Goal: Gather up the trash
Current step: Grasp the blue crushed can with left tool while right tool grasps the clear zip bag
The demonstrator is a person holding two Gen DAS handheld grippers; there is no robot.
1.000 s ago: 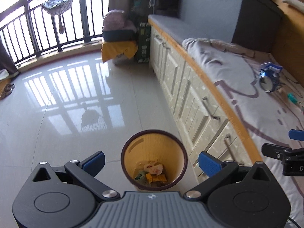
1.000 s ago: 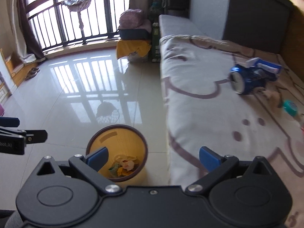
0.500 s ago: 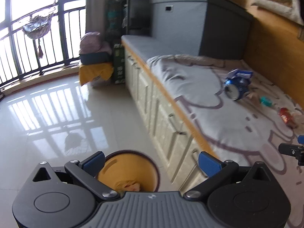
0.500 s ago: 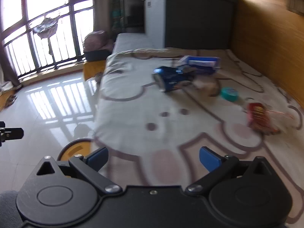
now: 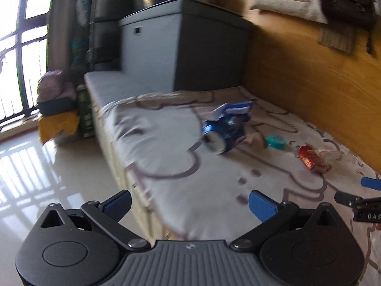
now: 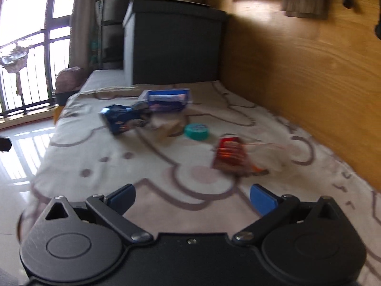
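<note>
Trash lies on the patterned bed cover (image 6: 142, 166): a crushed blue can (image 6: 123, 116) (image 5: 222, 132), a blue and white box (image 6: 166, 99) (image 5: 234, 109) behind it, a brown paper scrap (image 6: 166, 126), a teal lid (image 6: 197, 131) (image 5: 276, 141) and a red wrapper (image 6: 229, 153) (image 5: 308, 158). My right gripper (image 6: 193, 196) is open and empty, over the cover just short of the red wrapper. My left gripper (image 5: 190, 202) is open and empty, near the bed's floor-side edge. The right gripper's tip (image 5: 357, 194) shows in the left wrist view.
A wooden wall (image 6: 309, 59) runs along the bed's right side. A dark grey storage box (image 6: 173, 45) stands at the far end. Glossy tiled floor (image 5: 35, 171) lies to the left, with a balcony railing (image 6: 28, 71) beyond. The trash bin is out of view.
Both grippers have swung up and right, away from the yellow bin on the floor, toward the trash on the bed. The bin has left both views. Both grippers stay open.
</note>
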